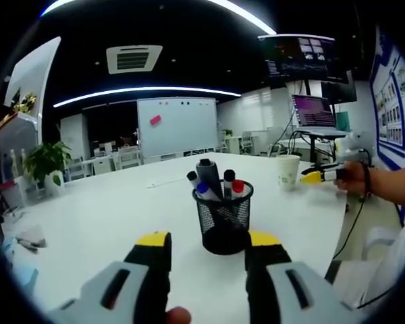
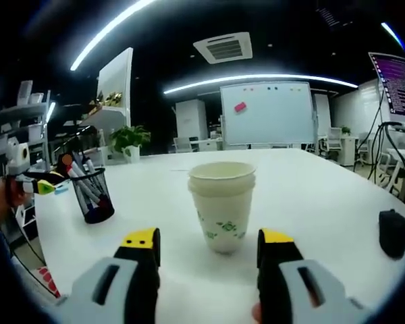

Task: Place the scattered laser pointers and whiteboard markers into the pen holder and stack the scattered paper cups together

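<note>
A black mesh pen holder (image 1: 224, 219) stands on the white table (image 1: 108, 209), holding several markers (image 1: 209, 183) with blue, red and dark caps. My left gripper (image 1: 208, 243) is open just in front of it, nothing between its yellow-tipped jaws. In the right gripper view, nested white paper cups (image 2: 223, 206) with a green print stand upright on the table. My right gripper (image 2: 208, 243) is open, its jaws on either side of the cups and short of them. The pen holder (image 2: 94, 196) shows at the left there, with the left gripper (image 2: 37, 183) beside it. The cups (image 1: 288, 171) and right gripper (image 1: 317, 175) show at the right of the left gripper view.
A small black object (image 2: 393, 233) lies on the table at the right. A whiteboard (image 1: 177, 127), a potted plant (image 1: 47, 162), chairs and a laptop (image 1: 314, 111) on a stand lie beyond the table. A person's forearm (image 1: 391, 183) reaches in from the right.
</note>
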{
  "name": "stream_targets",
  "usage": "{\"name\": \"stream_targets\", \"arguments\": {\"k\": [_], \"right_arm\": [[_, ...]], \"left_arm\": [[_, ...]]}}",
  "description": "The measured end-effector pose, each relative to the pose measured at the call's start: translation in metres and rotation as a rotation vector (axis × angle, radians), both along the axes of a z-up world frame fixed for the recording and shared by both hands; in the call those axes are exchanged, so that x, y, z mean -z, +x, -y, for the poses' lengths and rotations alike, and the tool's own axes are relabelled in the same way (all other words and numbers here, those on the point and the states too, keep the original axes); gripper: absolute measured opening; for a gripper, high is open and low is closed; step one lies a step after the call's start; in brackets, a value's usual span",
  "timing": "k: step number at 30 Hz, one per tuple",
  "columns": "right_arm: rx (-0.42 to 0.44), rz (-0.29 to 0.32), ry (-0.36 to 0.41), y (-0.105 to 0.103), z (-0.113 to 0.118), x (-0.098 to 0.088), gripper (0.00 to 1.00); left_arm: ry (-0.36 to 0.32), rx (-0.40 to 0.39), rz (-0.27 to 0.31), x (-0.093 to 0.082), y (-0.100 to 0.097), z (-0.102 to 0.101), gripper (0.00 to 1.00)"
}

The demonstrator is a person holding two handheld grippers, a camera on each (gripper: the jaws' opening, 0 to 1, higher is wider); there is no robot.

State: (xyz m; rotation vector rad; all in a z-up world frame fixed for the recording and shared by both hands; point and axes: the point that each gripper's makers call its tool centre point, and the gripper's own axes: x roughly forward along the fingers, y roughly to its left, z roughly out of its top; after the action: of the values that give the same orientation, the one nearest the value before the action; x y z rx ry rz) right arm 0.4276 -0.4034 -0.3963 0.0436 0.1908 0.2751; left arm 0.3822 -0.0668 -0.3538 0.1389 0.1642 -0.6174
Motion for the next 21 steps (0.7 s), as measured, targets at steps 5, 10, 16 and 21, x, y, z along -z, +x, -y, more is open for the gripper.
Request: {"name": "stream_targets", "arguments": {"k": [5,10,16,21], "right_arm": [[0.003,0.011,-0.003,0.002,-0.001,-0.003,0.57],[0.005,0.016,-0.014,0.007,-0.002,-0.004,0.57],[0.027,0.027,-0.010,0.015,0.004,-0.009,0.59],[0.039,0.040,-0.009,0.022,0.007,-0.014,0.59]], "left_arm": [[0.001,0.001,-0.001,0.000,-0.001,-0.001,0.44],[0.001,-0.005,-0.001,0.001,-0.001,-0.004,0.44],[-0.001,-0.008,-0.005,0.002,-0.001,-0.005,0.44],[0.003,-0.006,-0.007,0.004,-0.002,-0.004,0.44]]}}
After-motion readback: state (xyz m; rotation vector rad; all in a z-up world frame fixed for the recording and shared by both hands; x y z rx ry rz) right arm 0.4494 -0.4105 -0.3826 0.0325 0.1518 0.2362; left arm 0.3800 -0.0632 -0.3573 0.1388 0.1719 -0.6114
